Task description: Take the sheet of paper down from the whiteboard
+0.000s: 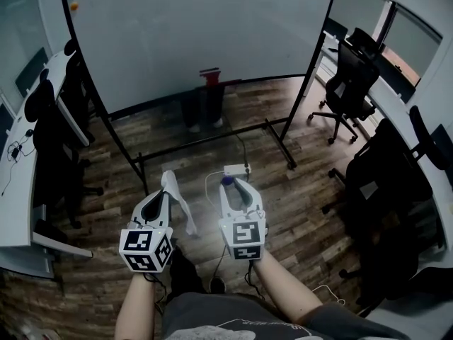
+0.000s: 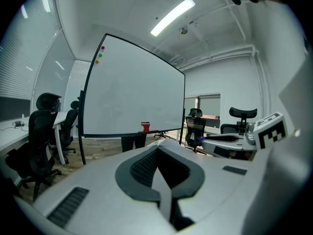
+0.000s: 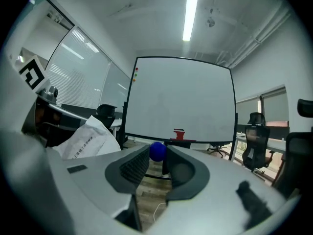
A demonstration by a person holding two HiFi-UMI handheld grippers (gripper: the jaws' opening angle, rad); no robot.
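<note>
- Left hand-held gripper [image 1: 163, 192]: jaws together, pinching the sheet of paper [image 1: 180, 202] by one edge.
- Right hand-held gripper [image 1: 228, 183]: jaws fairly wide apart, clamped on a small blue ball [image 3: 157, 151] at their tips.
- The sheet is off the whiteboard [image 1: 205, 27], which stands well apart at 12 o'clock. Crumpled, it hangs between the two grippers. Its long axis runs from 11 to 5 o'clock in the head view.

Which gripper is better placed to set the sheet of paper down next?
Left. The left gripper is shut on the sheet of paper, which hangs from its tips, off the whiteboard. The right gripper is occupied, holding a blue magnet between its jaws.
</note>
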